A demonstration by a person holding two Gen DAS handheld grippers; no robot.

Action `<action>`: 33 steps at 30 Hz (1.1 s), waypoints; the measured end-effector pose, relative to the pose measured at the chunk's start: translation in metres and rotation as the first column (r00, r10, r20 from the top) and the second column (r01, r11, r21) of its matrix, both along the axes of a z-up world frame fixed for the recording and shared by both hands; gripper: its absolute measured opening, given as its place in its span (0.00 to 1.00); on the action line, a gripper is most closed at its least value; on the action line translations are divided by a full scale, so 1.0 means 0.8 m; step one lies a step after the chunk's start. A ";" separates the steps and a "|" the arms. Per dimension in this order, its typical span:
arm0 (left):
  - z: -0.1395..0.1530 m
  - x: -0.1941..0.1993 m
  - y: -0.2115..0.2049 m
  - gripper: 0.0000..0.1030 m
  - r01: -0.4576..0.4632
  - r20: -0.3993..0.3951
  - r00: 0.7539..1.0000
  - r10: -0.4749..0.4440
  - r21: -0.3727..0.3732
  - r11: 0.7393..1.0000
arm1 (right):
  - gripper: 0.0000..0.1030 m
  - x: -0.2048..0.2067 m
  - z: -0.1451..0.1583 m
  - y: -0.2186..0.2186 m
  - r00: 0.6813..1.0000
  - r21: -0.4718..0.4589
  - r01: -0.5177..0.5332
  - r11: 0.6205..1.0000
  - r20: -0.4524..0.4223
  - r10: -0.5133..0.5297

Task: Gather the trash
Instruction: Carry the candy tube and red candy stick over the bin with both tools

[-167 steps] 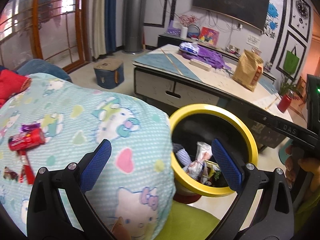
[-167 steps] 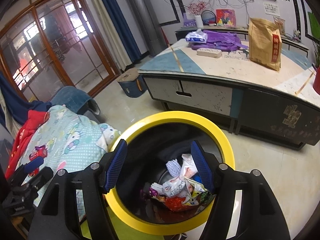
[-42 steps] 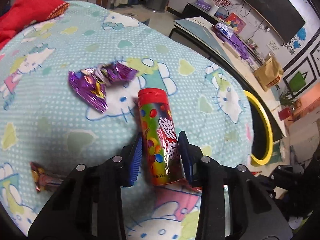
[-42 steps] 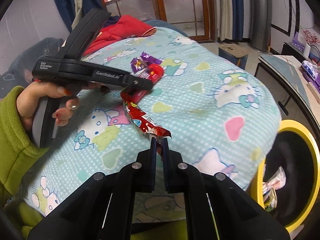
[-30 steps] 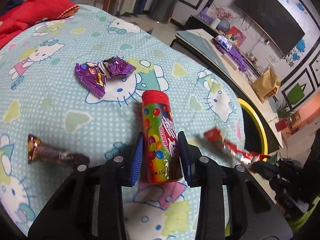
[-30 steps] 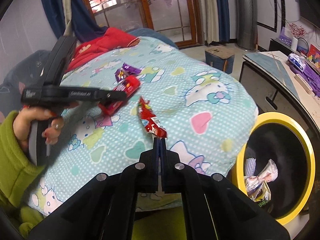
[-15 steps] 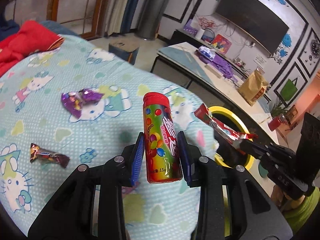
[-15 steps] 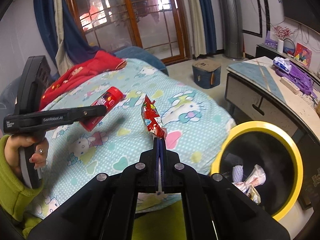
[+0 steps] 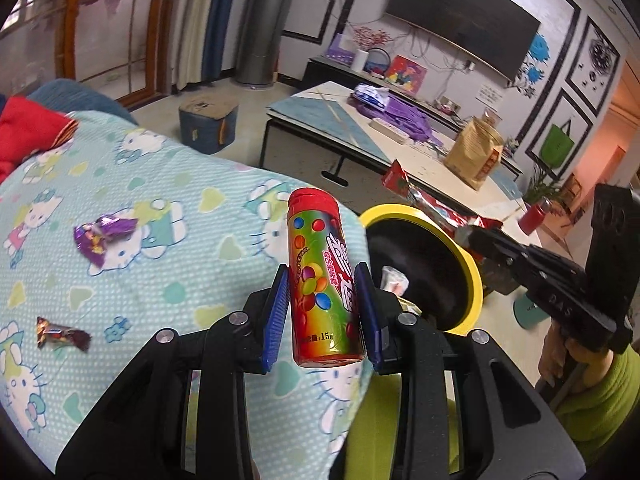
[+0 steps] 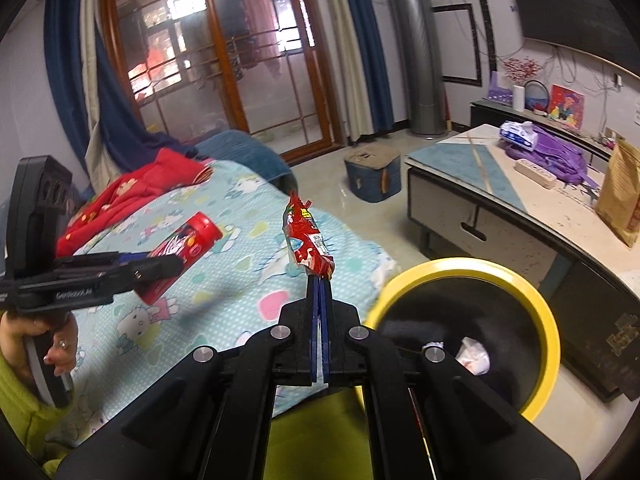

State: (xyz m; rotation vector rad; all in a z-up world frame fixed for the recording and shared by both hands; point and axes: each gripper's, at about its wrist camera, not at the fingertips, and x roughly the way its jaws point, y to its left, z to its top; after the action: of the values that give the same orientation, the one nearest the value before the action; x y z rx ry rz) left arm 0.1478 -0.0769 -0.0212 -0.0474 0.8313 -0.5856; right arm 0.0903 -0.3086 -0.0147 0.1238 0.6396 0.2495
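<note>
1. Two black two-finger grippers with blue ribbed pads are seen, one in each hand.
2. One cylindrical candy tube with a red cap and glossy multicoloured label [image 9: 325, 280] is clamped upright between the pads of the left gripper [image 9: 323, 312], above the bed's edge.
3. One crinkled red foil snack wrapper [image 10: 306, 240] is pinched by its lower end in the right gripper [image 10: 319, 312], whose jaws are pressed together on it; the wrapper stands up above the bedspread, beside the bin.
4. Two small wrappers are left on the light-blue dotted cartoon-cat bedspread [image 9: 192, 264]: one crumpled purple foil wrapper [image 9: 100, 234] and one dark twisted candy wrapper [image 9: 60, 332].
5. One round black trash bin with a yellow rim [image 10: 540, 312] is set just beside the bed; pale crumpled wrappers lie inside.
</note>
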 end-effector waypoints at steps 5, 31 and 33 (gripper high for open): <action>0.001 -0.007 -0.030 0.25 0.043 0.012 0.999 -0.043 0.010 0.999 | 0.01 -0.003 0.002 -0.027 0.999 0.015 0.052 0.999 0.008 -0.052; -0.053 -0.028 -0.165 0.23 0.245 -0.004 0.969 -0.247 0.115 0.963 | 0.01 0.001 -0.043 -0.137 0.959 0.063 0.276 0.959 -0.084 -0.270; -0.063 -0.025 -0.175 0.23 0.256 -0.016 0.967 -0.256 0.128 0.958 | 0.01 0.003 -0.050 -0.142 0.955 0.060 0.285 0.957 -0.097 -0.279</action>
State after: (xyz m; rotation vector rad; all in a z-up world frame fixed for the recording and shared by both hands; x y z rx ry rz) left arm 0.1280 -0.2168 -0.0713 0.1815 0.8798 -0.7737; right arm 0.0929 -0.4220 -0.0543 0.2957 0.6914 -0.0094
